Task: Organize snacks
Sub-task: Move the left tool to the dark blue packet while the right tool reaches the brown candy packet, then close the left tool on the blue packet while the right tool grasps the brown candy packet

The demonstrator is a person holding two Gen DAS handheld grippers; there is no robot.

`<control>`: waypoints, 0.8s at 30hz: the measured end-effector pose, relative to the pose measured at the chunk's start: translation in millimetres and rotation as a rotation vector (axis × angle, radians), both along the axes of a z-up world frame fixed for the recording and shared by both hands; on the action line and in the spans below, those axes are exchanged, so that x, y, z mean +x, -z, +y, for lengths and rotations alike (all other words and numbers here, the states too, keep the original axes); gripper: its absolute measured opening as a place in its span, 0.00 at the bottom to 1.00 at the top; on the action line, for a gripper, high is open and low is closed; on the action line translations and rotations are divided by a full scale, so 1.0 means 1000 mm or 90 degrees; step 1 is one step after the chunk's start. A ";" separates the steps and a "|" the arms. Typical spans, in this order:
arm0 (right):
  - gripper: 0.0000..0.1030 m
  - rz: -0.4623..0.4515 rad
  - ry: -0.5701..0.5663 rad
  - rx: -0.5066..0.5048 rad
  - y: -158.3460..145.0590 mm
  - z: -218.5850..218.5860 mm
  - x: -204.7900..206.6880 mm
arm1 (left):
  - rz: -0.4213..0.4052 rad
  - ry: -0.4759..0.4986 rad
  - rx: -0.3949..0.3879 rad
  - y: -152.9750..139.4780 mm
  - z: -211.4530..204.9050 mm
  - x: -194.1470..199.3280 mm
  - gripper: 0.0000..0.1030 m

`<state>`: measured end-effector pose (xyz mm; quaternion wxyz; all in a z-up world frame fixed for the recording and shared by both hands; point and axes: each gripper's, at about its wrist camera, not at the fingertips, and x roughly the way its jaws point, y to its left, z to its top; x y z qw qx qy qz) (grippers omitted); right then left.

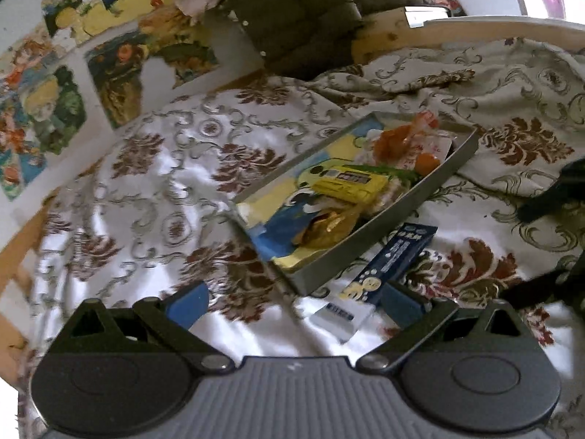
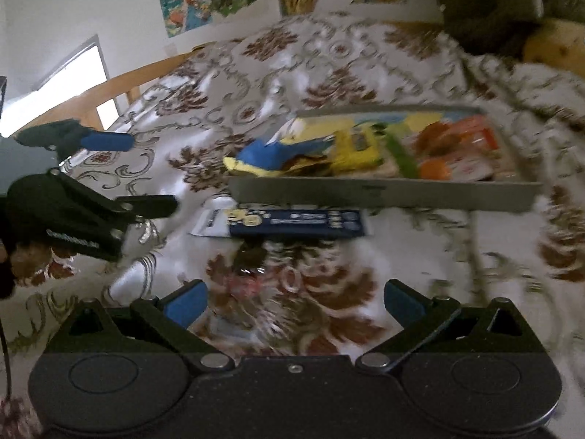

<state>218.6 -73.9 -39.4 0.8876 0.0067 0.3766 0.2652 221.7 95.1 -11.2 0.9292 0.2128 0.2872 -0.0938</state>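
Note:
A grey tray with a cartoon-printed bottom lies on the bed and holds several snacks: a yellow packet, an orange-wrapped snack and a golden wrapper. A dark blue and white snack packet lies on the bedspread just outside the tray's near wall. My left gripper is open and empty, its right finger beside this packet. In the right wrist view the tray and the blue packet lie ahead. My right gripper is open and empty above the bedspread. The left gripper shows at the left.
A white bedspread with brown floral print covers the bed. A dark quilted jacket lies at the head end. Posters hang on the wall. A wooden bed frame runs along the far side.

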 end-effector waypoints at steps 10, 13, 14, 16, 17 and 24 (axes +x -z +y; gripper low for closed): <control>0.80 0.065 -0.040 0.030 0.025 0.027 0.032 | 0.037 0.049 0.028 0.028 0.000 0.030 1.00; 0.71 0.080 -0.052 0.029 0.031 0.034 0.037 | 0.038 0.060 0.060 0.030 -0.005 0.030 0.99; 0.66 0.087 -0.053 0.029 0.034 0.035 0.038 | 0.035 0.058 0.070 0.030 -0.006 0.030 0.99; 0.63 0.087 -0.052 0.027 0.035 0.036 0.037 | 0.036 0.060 0.084 0.030 -0.008 0.030 0.99; 0.58 0.088 -0.054 0.024 0.034 0.035 0.037 | 0.037 0.059 0.092 0.029 -0.009 0.031 0.99; 0.49 0.123 -0.108 -0.005 0.025 0.015 0.037 | 0.051 0.078 0.135 0.014 -0.019 0.022 0.99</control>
